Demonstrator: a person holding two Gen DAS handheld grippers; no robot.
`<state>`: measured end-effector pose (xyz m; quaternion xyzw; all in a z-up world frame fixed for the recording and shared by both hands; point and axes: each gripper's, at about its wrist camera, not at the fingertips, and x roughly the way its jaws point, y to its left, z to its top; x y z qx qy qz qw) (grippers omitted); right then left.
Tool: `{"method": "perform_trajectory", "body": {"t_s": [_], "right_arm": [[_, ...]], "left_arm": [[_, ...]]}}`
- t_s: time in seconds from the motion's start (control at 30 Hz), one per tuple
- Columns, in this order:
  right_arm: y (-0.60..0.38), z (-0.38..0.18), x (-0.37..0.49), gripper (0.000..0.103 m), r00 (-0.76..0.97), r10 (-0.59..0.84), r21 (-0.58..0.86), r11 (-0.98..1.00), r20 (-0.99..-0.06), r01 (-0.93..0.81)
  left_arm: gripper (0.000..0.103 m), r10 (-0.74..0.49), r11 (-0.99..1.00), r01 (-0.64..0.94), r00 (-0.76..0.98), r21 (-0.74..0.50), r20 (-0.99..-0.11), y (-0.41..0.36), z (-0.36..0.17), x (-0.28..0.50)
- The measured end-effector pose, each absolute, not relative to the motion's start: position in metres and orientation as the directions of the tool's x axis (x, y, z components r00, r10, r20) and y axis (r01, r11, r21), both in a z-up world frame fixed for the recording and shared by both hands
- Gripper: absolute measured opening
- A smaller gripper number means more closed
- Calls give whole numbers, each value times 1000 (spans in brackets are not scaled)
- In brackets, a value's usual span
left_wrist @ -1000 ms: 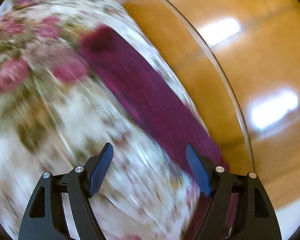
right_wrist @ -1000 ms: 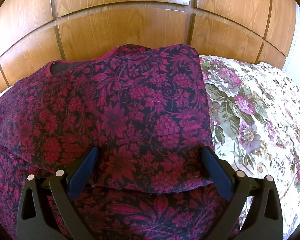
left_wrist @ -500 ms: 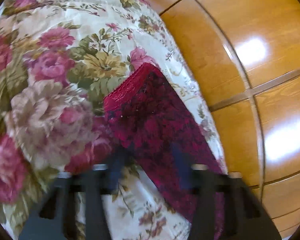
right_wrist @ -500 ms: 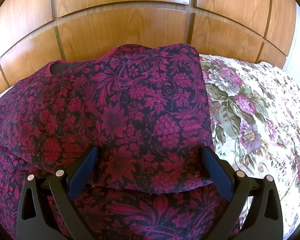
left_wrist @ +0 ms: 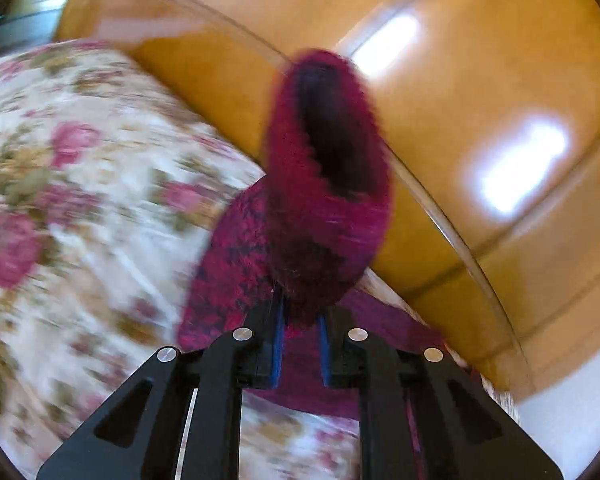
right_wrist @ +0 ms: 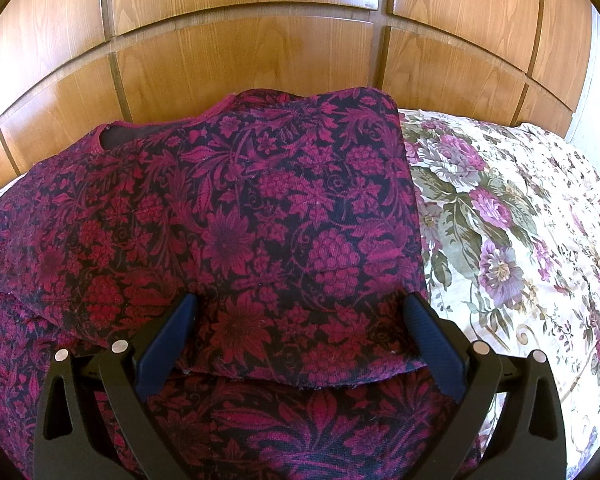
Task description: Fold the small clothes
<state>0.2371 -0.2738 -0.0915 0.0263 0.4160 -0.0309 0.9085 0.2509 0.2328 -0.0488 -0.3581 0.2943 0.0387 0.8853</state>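
- Nearest in the left wrist view, the left gripper (left_wrist: 300, 354) has its jaws drawn narrow around a sleeve (left_wrist: 324, 200) of the garment, lifted off the bed; the cuff opening gapes dark at the top, blurred.
- Nearest in the right wrist view, the right gripper (right_wrist: 300, 344) hangs spread wide over the garment (right_wrist: 228, 216), holding nothing; whether its tips touch the cloth I cannot tell.
- The garment lies flat on the bedspread (right_wrist: 500, 208), one folded layer over another, neckline toward the headboard (right_wrist: 260, 60).
- To fold well, I judge the sleeve should be carried across the body and laid flat without twisting, the free gripper steadying the layers.
- The garment is a textured knit, crimson flowers on near-black. The bedspread is smooth cream cotton with roses. The headboard is glossy wood in panels.
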Motion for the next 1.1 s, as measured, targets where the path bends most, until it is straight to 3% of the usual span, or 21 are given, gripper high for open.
{"method": "perform_trajectory", "body": {"t_s": [0.37,0.4,0.47,0.5,0.53,0.8,0.97,1.1], "right_arm": [[-272,-92,238,101,653,-33,24,997,-757,78],[-273,-92,238,101,653,-33,24,997,-756,78],[-273,-92,238,101,654,-31,27,997,-756,78],[-273,-92,238,101,654,-31,26,997,-756,78],[-273,-92,238,101,654,-31,27,997,-756,78],[-275,-91,241,101,649,-22,41,996,-760,82],[-269,-81,247,101,631,-38,16,997,-775,80],[-244,-52,247,90,654,98,122,992,-750,-8]], "left_arm": [[14,-371,821,-60,700,-568,-611,86,-68,296],[18,-373,828,-53,689,-557,-621,82,-70,302],[39,-364,857,-32,669,-515,-648,65,-71,306],[59,-354,872,-16,671,-490,-651,57,-70,304],[69,-345,881,-5,679,-473,-649,54,-66,302],[70,-271,898,-27,753,-439,-600,66,-56,244],[70,-272,897,-34,744,-440,-611,63,-78,206],[70,-303,889,-20,723,-458,-621,52,-94,194]]}}
